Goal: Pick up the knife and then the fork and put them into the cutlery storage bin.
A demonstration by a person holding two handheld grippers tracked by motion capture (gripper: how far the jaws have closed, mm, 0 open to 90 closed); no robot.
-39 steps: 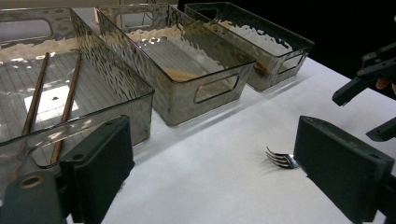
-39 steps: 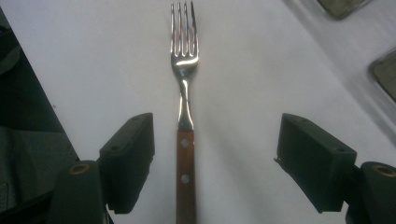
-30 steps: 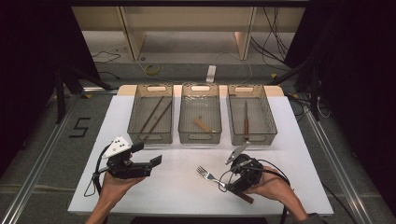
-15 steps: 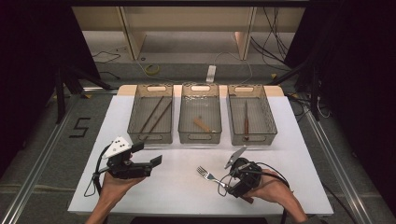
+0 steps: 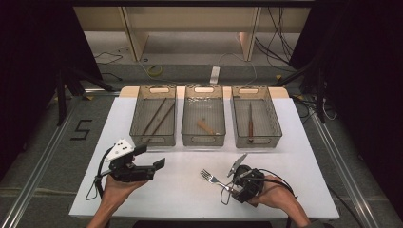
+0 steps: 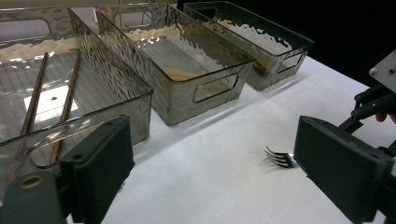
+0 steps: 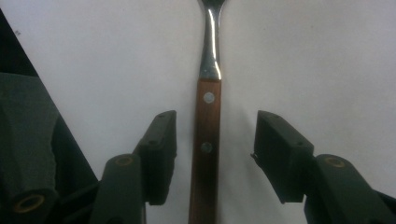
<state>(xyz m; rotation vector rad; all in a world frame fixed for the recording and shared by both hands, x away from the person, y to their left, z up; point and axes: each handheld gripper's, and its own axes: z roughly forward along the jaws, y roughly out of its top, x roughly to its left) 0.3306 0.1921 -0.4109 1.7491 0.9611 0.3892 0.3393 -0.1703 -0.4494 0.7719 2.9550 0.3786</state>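
White table (image 5: pixel 180 194) under a fixed overhead camera, dark floor on either side, pale shelving (image 5: pixel 190 28) beyond the far edge. On the floor at left, a "5" (image 5: pixel 81 129) marked beside a metal rail.

Along the far half of the table, three smoked clear bins side by side, close together, handle cut-outs in their end walls. Left bin (image 5: pixel 153 141): two brown chopsticks (image 5: pixel 159 116) lying at a slant on its floor. Middle bin (image 5: pixel 203 140): one short wooden piece (image 5: pixel 205 126), half hidden behind the wavy wall in the left gripper view. Right bin (image 5: pixel 256 142): one long utensil with a wooden handle (image 5: pixel 250 124), lengthwise.

Near left, left gripper (image 5: pixel 151 159) in the left hand (image 5: pixel 116 187), grey three-cornered plate on top, jaws spread wide on nothing, aimed rightward across the bare tabletop, just short of the left bin. Cable looping off toward the near edge.

Near right, right gripper (image 7: pixel 215 156) in the right hand (image 5: pixel 273 197), low over the table. Jaws part-way in and just now closing, one on each side of the wooden handle, a clear gap on both sides, pads not touching it.

Fork (image 5: pixel 214 179), flat on the table near right of centre, well apart from the bins, tines pointing far-left, riveted handle running back between the right gripper's jaws. Open white surface between fork and bins.
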